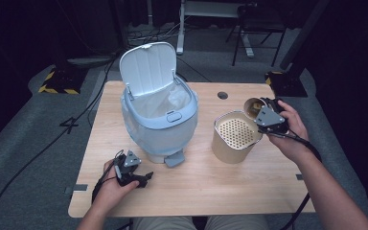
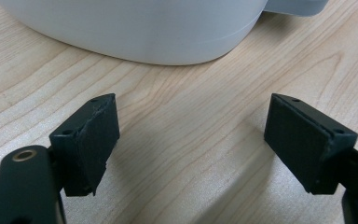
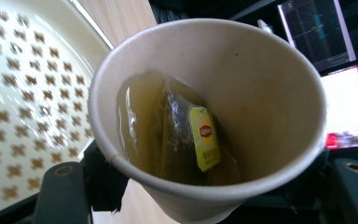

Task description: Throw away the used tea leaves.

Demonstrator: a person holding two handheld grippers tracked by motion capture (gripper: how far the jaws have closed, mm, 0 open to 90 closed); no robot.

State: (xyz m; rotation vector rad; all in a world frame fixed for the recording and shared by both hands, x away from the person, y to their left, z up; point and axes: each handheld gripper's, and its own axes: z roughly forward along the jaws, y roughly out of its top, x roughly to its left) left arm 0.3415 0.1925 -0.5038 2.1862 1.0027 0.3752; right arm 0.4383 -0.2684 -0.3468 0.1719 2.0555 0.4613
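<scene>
The paper cup (image 3: 214, 116) sits clamped in my right tongs (image 1: 268, 117), tipped on its side over the rim of the perforated tan canister (image 1: 235, 136), tea and a tea bag (image 3: 186, 135) pooled inside. My right hand is raised, wrist bent inward. My left tongs (image 1: 143, 178) rest low on the surface (image 1: 211, 187), spread wide and empty, beside the pedal bin (image 1: 160, 115).

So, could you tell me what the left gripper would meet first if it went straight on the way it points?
Most likely the pale pedal bin: it stands just beyond the left gripper, whose jaws are open over bare table. Depth is hard to judge.
</scene>
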